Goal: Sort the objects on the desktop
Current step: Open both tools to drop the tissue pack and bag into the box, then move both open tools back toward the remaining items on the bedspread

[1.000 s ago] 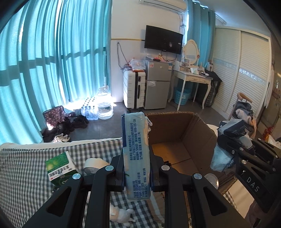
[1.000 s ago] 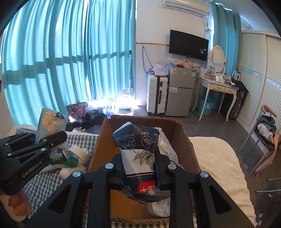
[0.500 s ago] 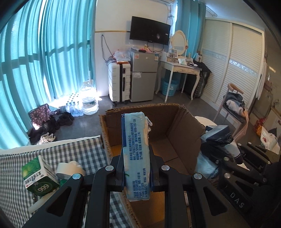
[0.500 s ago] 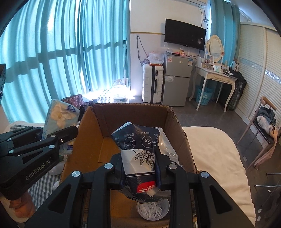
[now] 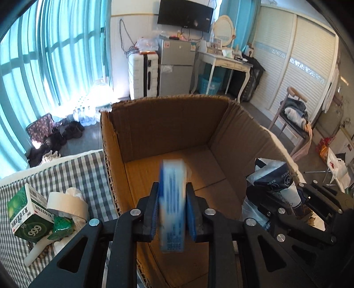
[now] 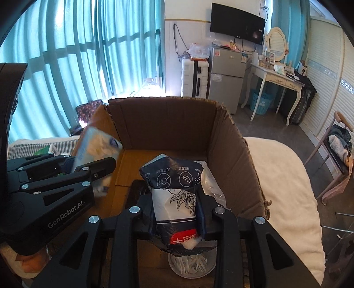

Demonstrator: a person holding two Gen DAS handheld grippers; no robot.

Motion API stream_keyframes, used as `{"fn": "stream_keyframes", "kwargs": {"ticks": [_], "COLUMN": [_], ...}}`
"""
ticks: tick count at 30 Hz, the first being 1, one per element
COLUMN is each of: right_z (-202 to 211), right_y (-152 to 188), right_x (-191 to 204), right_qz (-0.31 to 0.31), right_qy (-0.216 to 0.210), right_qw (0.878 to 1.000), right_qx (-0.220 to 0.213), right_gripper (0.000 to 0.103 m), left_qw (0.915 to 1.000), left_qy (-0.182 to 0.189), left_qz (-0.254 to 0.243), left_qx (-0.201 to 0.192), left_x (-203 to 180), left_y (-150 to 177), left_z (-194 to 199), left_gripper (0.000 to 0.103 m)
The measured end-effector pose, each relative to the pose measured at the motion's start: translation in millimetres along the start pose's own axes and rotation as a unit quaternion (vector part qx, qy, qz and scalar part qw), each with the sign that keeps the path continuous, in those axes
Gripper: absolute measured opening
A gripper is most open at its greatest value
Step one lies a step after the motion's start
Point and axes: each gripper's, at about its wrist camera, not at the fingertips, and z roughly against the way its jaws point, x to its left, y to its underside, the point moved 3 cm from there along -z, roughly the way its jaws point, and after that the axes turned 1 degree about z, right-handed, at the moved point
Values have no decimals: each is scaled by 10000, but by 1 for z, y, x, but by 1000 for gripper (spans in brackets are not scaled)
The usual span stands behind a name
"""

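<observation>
Tissue pack (image 5: pixel 172 206): blurred blue-and-white pack, upright between the jaws of the left gripper (image 5: pixel 172 218), over the open cardboard box (image 5: pixel 177 124); in the right wrist view it shows at 9 o'clock of the box, by the left wall.
Left jaws: on either side of the tissue pack; the blur hides whether the pads press it, so I cannot tell if they grip.
Dark bag (image 6: pixel 174 188): navy and white printed pouch with a red label, clenched in the jaws of the right gripper (image 6: pixel 176 216), above the box's near end.
Right jaws: grasping the dark bag.
Box floor: bare brown cardboard; a clear round container (image 6: pixel 191 264) of white strands lies at 6 o'clock under the right gripper.
Surface: a bed with a grey checked cover (image 5: pixel 84 168) carries the box; at 9 o'clock of the box lie a green medicine carton (image 5: pixel 28 216), a roll of tape (image 5: pixel 66 206) and a small green packet (image 5: pixel 63 228).
White blanket (image 6: pixel 285 183): at 3 o'clock of the box.
Room: teal curtains (image 5: pixel 44 62) at 10 o'clock, white suitcase (image 5: pixel 143 75) and grey fridge (image 5: pixel 177 68) at 12 o'clock under a wall television (image 5: pixel 185 15), white dressing table (image 5: pixel 223 62), louvred wardrobe doors (image 5: pixel 294 66), a chair (image 5: pixel 292 115) with clothes at 3 o'clock.
</observation>
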Motion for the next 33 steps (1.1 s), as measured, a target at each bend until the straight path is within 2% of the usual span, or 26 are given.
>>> {"fn": "stream_keyframes", "kwargs": {"ticks": [1, 3, 5, 8, 9, 10, 11, 15, 25, 28, 30, 33], "right_z": [-2, -5, -7, -4, -2, 2, 3, 18, 50, 59, 65, 74], "right_y": [2, 4, 6, 8, 8, 7, 4, -2, -21, -24, -25, -29], "right_x": [0, 1, 1, 0, 0, -1, 0, 4, 24, 28, 31, 36], "right_qz": [3, 7, -11, -57, -75, -87, -93, -97, -104, -106, -97, -106], "right_qy": [5, 58, 99, 169, 197, 222, 221, 199, 220, 174, 156, 137], "right_qw": [10000, 9999, 9999, 9998, 9998, 9997, 9997, 9991, 9960, 9951, 9945, 9935], "right_qx": [42, 108, 127, 53, 12, -45, -87, -348, -860, -972, -1032, -1122], "right_gripper": [30, 34, 41, 45, 51, 61, 65, 67, 80, 81, 82, 84], "left_qw": [10000, 10000, 9998, 9999, 9998, 9998, 9996, 9986, 9938, 9920, 9909, 9883], "left_qy": [-4, -3, -109, -83, -80, -82, -74, -206, -429, -484, -537, -674], "left_qz": [-13, -70, -136, -70, -40, -14, 6, -2, 311, 394, 426, 427], "left_qx": [5, -5, -65, -132, -159, -200, -257, -495, -978, -1100, -1161, -1296], "left_x": [0, -3, -5, -2, 0, 2, 4, 10, 42, 48, 53, 59], "left_y": [0, -1, -2, -5, -6, -7, -8, -13, -18, -17, -16, -16], "left_z": [0, 0, 2, 8, 10, 14, 18, 36, 89, 105, 115, 131], "left_gripper": [30, 41, 45, 50, 57, 59, 62, 71, 81, 83, 90, 91]}}
